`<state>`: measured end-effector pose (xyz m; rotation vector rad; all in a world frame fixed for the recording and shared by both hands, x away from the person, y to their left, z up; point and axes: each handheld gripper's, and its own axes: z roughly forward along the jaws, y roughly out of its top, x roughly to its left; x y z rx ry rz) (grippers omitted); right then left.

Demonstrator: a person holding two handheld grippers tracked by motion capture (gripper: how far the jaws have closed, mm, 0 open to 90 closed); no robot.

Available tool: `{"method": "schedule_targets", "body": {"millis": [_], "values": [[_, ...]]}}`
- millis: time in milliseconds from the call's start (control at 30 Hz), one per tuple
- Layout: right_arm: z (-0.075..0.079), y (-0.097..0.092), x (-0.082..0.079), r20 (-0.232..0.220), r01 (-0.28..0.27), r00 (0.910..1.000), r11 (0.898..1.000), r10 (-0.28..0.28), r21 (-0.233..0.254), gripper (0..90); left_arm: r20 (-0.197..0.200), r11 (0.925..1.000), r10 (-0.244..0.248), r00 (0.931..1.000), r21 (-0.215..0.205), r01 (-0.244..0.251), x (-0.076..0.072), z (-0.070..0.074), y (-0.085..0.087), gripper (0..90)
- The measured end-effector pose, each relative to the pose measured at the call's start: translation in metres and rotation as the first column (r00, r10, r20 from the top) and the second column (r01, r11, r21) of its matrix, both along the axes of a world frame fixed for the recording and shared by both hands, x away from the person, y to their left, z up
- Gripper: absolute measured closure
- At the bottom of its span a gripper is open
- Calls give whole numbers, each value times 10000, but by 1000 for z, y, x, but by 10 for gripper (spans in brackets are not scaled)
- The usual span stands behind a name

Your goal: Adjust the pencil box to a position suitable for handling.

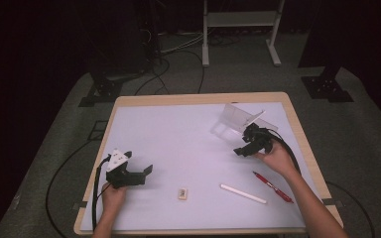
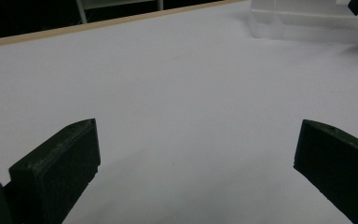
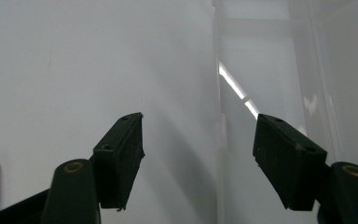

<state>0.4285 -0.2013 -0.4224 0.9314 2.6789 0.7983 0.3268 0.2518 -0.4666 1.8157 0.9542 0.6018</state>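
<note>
Two jaws of R gripper [image 3: 198, 154] wide apart, straddling near edge of clear box [image 1: 238, 120], nothing pinched yet; box dead ahead. L gripper [image 2: 193, 172] wide, idle, well apart.

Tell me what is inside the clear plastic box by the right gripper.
The clear plastic box looks empty in the high view; its lid stands open. The right gripper covers its near end, so that part stays unseen.

Surface: wooden-edged table [image 1: 297, 130] covered by a pale lilac mat [image 1: 178, 144]
Far right: clear plastic box [image 1: 235, 120]
Near edge: small beige eraser [image 1: 182, 194], white stick [image 1: 243, 194], red pen [image 1: 273, 187]
</note>
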Motion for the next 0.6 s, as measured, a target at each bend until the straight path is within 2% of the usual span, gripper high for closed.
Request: {"method": "schedule_targets", "body": {"millis": [233,300,333,467,600], "values": [[-10,6,8,-153,129,9998,9989,-136,-452,385,-8,10000,-3,10000,-11,3,0,0,0,0],[-14,10,9,-39,203,9998,9968,-207,-775,459,-6,10000,-3,10000,-9,3,0,0,0,0],[-14,10,9,-39,203,9998,9968,-207,-775,459,-6,10000,-3,10000,-9,3,0,0,0,0],[-19,12,11,-21,349,9994,9937,-353,-1061,581,-7,10000,-12,10000,-12,12,0,0,0,0],[-20,12,12,110,462,9989,9904,-452,-1303,638,-18,10000,-14,10000,-7,14,0,0,0,0]]}}
